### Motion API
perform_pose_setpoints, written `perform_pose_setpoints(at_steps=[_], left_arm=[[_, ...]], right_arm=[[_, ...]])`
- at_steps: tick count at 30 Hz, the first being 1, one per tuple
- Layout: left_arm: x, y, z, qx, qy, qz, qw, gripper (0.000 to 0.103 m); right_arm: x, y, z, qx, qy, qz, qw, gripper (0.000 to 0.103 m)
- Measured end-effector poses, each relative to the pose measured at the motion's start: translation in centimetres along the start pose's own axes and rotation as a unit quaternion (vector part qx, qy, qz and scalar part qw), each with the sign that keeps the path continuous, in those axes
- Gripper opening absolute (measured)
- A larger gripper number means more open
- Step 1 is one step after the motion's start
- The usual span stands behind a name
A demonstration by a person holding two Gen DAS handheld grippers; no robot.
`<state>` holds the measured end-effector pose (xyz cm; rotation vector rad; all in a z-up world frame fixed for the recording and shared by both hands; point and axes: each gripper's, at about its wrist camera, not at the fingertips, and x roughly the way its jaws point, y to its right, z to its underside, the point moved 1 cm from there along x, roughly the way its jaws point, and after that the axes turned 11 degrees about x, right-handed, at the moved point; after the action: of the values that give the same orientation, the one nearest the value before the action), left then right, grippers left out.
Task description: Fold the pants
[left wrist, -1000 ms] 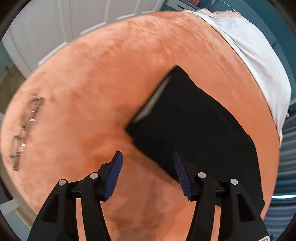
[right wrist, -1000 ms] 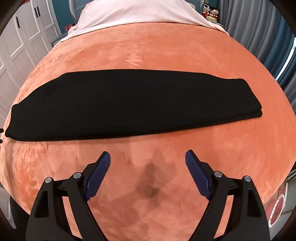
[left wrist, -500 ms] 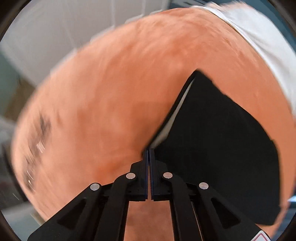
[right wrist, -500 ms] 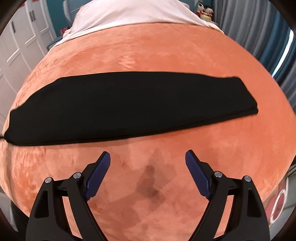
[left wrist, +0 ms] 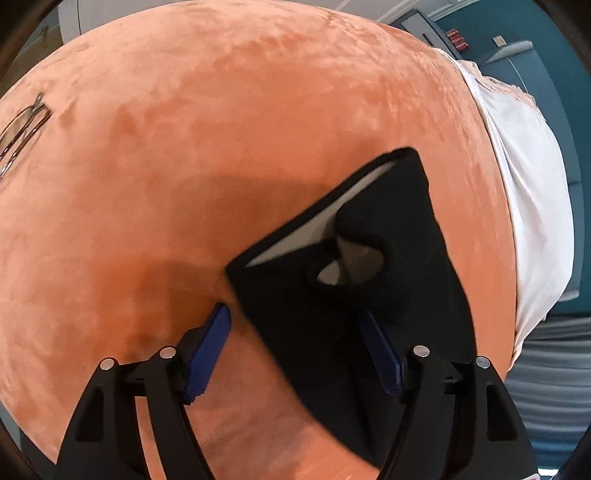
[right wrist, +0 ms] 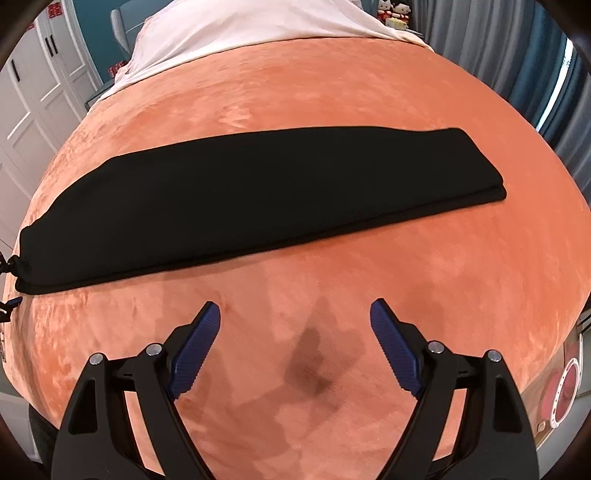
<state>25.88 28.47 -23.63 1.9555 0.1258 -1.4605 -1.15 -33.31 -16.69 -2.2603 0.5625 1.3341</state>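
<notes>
Lying across the middle of the right wrist view, the black pants (right wrist: 258,192) stretch as a long, flat, doubled strip from the left edge of the frame to the right of centre, resting on an orange plush blanket (right wrist: 332,288). Two layers show along the lower right edge of the strip, one stacked on the other. At the far left end a small black drawstring tip pokes out past the fabric.

The right gripper (right wrist: 295,336) sits at the bottom of that frame with its blue-padded fingers (right wrist: 194,350) spread wide apart, holding nothing; it is over bare blanket, short of the near edge of the pants.

In the left wrist view, one end of the pants (left wrist: 369,295) fills the centre and lower right of the frame. That end is rumpled: a pale lining shows along its upper left edge, and a fold near the centre gapes to show grey inside. The left gripper (left wrist: 299,347) is at the bottom of the frame, fingers apart, with the corner of the fabric lying between them; whether either pad touches the cloth cannot be told.

A pair of glasses (left wrist: 22,129) lies on the blanket at the far left of the left wrist view. White bedding (right wrist: 258,33) covers the top of the right wrist view.
</notes>
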Motion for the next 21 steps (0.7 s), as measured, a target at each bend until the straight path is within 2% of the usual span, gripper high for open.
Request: perform_pose_setpoints(at_steps=[3, 7, 11, 16, 18, 19, 20, 21], left_arm=[[-2.3, 0.1, 0.9, -0.019, 0.006, 0.041, 0.9990, 0.069], [-4.9, 0.1, 3.9, -0.005, 0.016, 0.045, 0.9989, 0.071], [-4.9, -0.1, 5.8, -0.009, 0.014, 0.030, 0.9994, 0.071], [-2.1, 0.1, 3.9, -0.016, 0.006, 0.015, 0.9997, 0.071], [-1.9, 0.4, 3.1, -0.022, 0.019, 0.020, 0.9994, 0.070], [-1.8, 1.0, 2.5, -0.009, 0.030, 0.026, 0.9992, 0.070], [-1.5, 1.3, 2.0, 0.008, 0.033, 0.028, 0.9991, 0.062], [-0.6, 1.4, 1.3, 0.015, 0.025, 0.002, 0.9996, 0.050]], right_arm=[[-0.1, 1.7, -0.5, 0.034, 0.003, -0.003, 0.999, 0.081], [0.0, 3.4, -1.2, 0.055, 0.005, 0.000, 0.998, 0.081], [0.3, 3.7, -1.3, 0.061, 0.003, -0.003, 0.998, 0.081], [0.5, 3.0, -1.0, 0.050, -0.001, -0.006, 0.999, 0.081], [0.5, 2.9, -1.0, 0.048, 0.000, -0.004, 0.999, 0.081], [0.5, 3.0, -1.0, 0.049, -0.001, -0.004, 0.999, 0.081], [0.6, 3.1, -1.1, 0.052, -0.001, -0.004, 0.999, 0.081], [0.7, 3.3, -1.2, 0.057, -0.003, -0.006, 0.998, 0.082]])
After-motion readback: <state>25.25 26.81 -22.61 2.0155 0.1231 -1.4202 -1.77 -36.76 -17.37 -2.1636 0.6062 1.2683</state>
